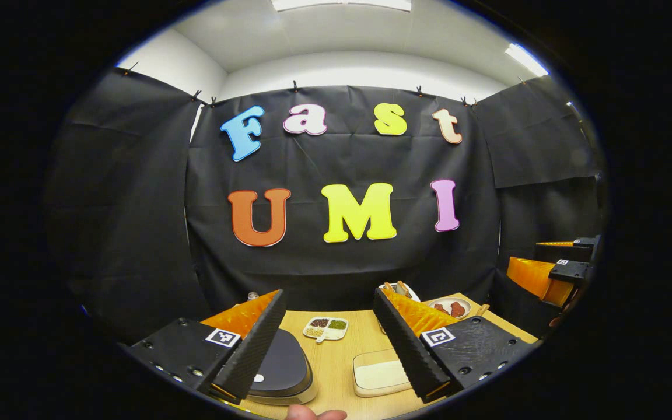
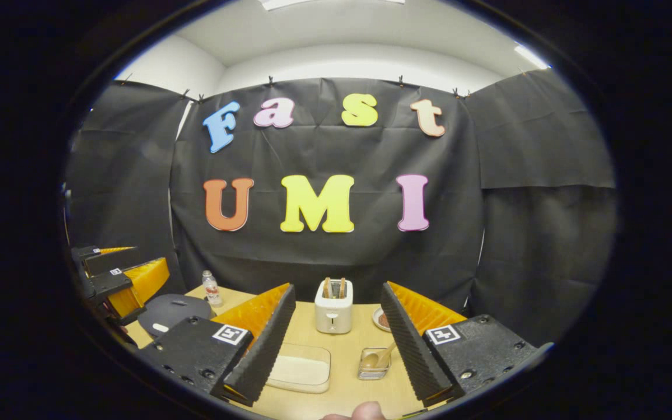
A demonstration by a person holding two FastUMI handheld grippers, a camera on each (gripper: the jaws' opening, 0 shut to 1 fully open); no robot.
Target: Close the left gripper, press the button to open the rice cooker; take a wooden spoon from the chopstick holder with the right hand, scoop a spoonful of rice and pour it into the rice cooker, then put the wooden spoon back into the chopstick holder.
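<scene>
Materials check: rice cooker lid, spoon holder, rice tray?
Rice cooker lid: likely plastic, dark, smooth with a soft sheen. Chopstick holder: looks like metal, silvery with a wire or mesh look; too small to be sure. Wooden spoon in it: tan, matte, wood-like. Rice container: pale, glossy rim, probably plastic; could be ceramic.

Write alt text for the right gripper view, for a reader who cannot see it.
The right tongs hang open above a wooden table, with a white toaster straight ahead holding two slices. Below lie a shallow tray of rice and a metal holder with a wooden spoon. Far left, the left tongs hover open above the closed dark rice cooker, beside a small bottle.
</scene>
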